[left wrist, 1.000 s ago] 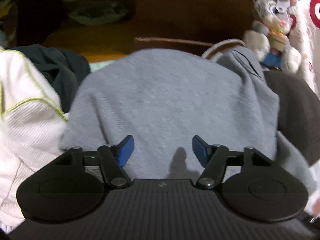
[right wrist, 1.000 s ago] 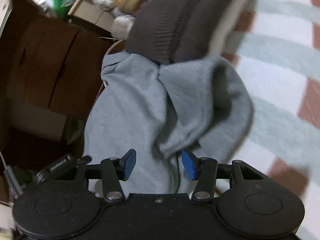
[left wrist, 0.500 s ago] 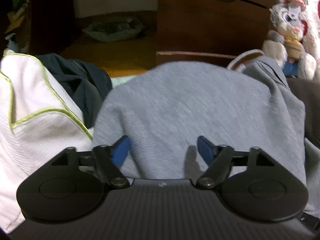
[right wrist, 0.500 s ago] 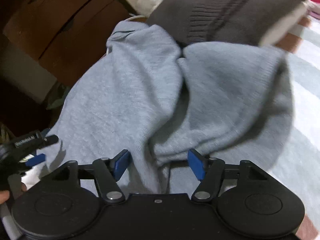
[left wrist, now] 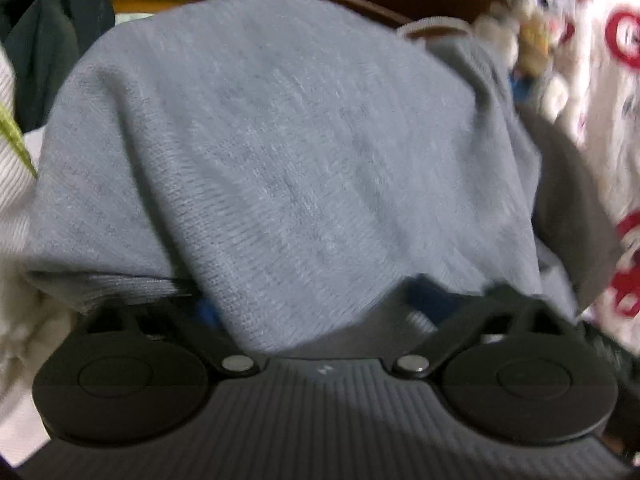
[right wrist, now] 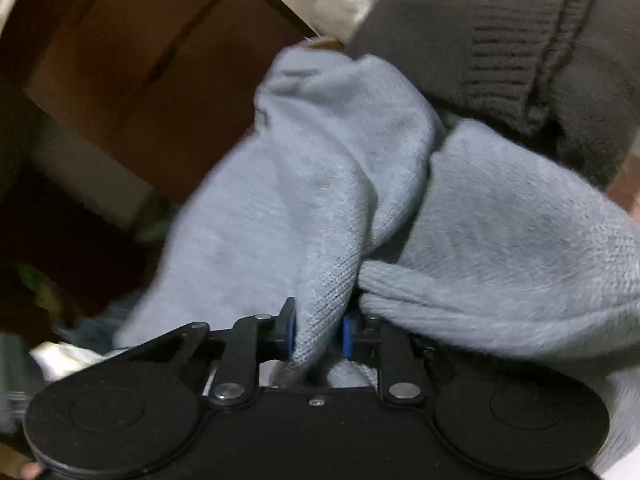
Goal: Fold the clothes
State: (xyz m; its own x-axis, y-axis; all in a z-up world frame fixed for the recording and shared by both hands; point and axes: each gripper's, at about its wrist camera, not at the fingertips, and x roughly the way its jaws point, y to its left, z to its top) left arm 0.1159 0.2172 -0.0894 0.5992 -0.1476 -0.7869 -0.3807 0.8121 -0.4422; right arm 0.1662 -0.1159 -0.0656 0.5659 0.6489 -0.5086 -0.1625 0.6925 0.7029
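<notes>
Grey sweater (right wrist: 320,216) between right gripper (right wrist: 316,334) pads

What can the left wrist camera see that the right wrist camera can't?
Only the left wrist view shows a white garment with yellow-green trim, a dark navy garment, and the left gripper with grey fabric draped over its spread fingers.

Only the right wrist view shows a dark brown ribbed knit sweater, a brown cardboard box, and the right gripper clamped on a fold.

Both show the light grey knit sweater.
</notes>
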